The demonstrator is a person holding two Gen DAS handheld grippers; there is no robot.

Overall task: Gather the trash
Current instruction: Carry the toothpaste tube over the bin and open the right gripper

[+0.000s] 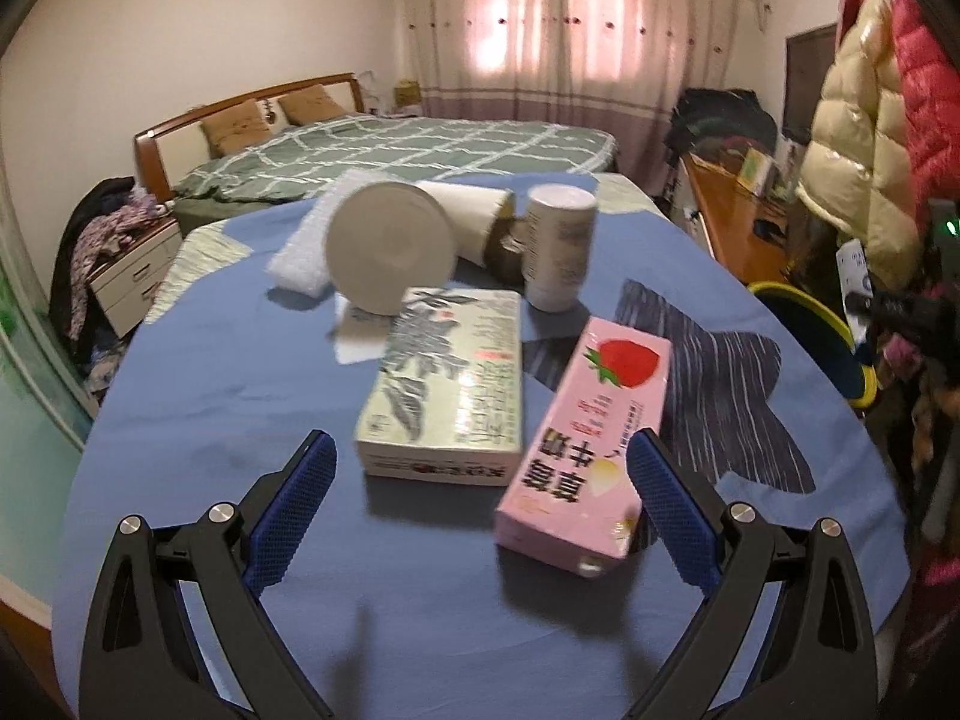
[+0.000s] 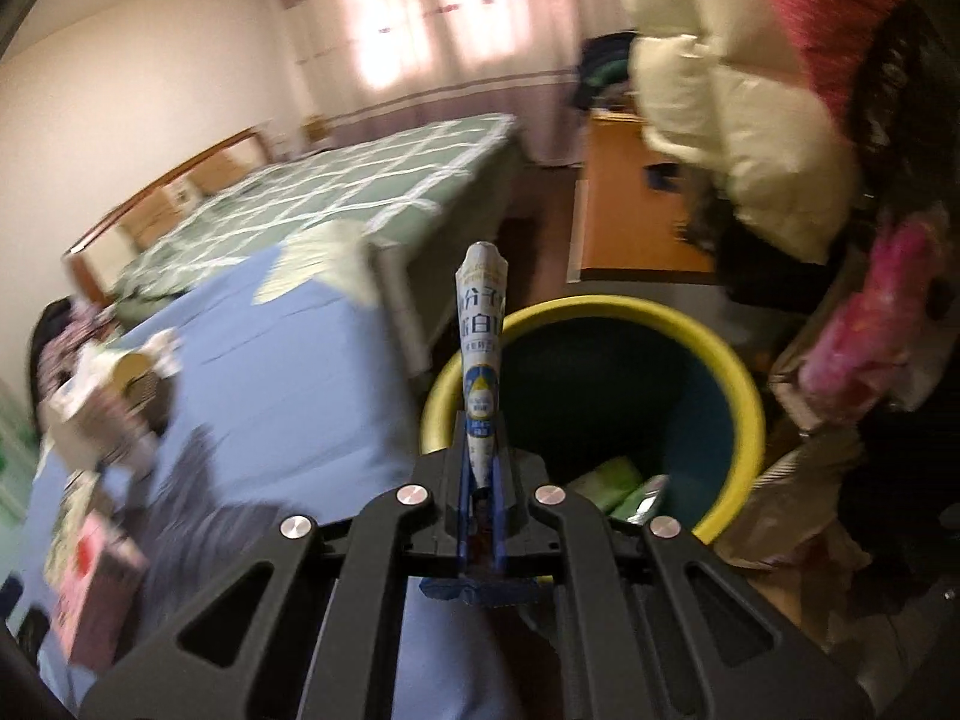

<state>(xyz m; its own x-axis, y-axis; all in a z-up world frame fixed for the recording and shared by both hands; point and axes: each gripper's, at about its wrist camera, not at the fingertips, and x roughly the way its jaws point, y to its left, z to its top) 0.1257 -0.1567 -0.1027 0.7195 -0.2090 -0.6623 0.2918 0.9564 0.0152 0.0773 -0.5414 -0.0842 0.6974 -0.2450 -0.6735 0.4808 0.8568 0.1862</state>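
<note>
Two boxes (image 1: 441, 381) on blue sheet (image 1: 210, 372), left gripper (image 1: 480, 504) jaws released, right gripper (image 2: 480, 468) clenching one flattened packet (image 2: 480, 324).

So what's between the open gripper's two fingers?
In the left wrist view, the left gripper is open over the blue cloth. Between its fingers lie the near ends of the green box and the pink carton, neither gripped.

Green checked bed (image 1: 384, 150), pink curtains (image 1: 564, 18), hanging jackets (image 1: 864, 138).

The milk carton (image 1: 585, 444) is pink with a red strawberry; the bin (image 2: 606, 420) has a yellow rim and dark teal inside; the bedsheet (image 1: 240, 396) is blue.
</note>
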